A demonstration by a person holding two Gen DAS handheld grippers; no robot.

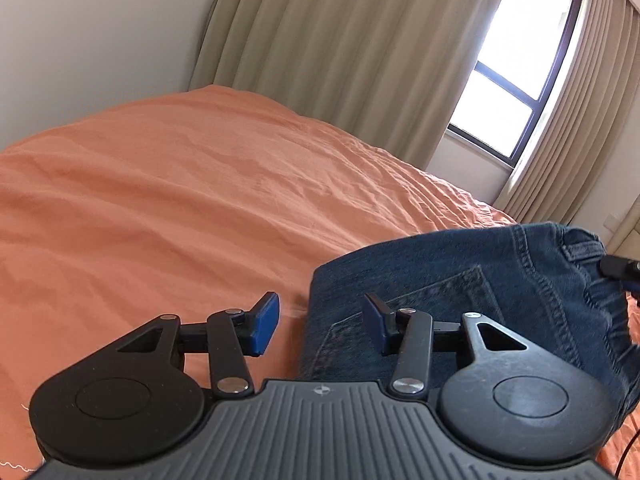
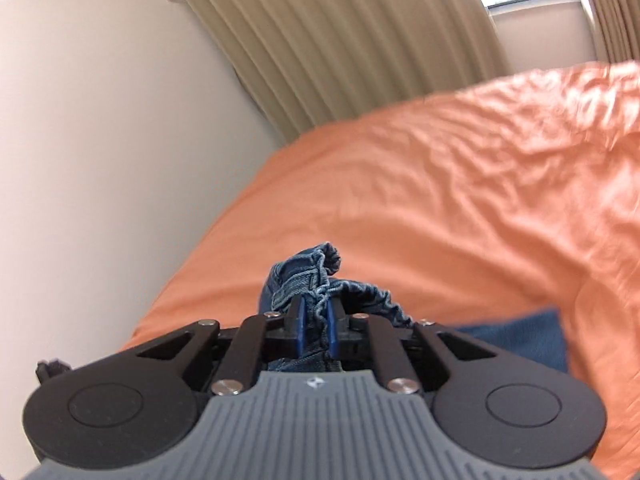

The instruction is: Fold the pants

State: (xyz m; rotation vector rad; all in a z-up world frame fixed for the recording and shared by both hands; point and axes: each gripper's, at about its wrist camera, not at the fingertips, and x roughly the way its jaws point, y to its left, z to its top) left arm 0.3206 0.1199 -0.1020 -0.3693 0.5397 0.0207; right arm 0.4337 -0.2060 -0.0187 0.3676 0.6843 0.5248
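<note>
Left wrist view: the left hand-held gripper [image 1: 320, 322] is held about half open with nothing between its blue pads, straddling the edge of the jeans [image 1: 460, 296] spread on the orange bed [image 1: 180, 200] at lower right. Curtains [image 1: 340, 40] and a window [image 1: 528, 52] fill the upper right. In the right wrist view, the right hand-held gripper [image 2: 316, 326] is clamped on bunched denim, which blocks the centre.

Each gripper, the left gripper [image 1: 320, 322] and the right gripper [image 2: 316, 326], has a grey ribbed body, two round black discs, black linkage bars with silver screws, and blue-padded fingers [image 1: 264, 324].
</note>
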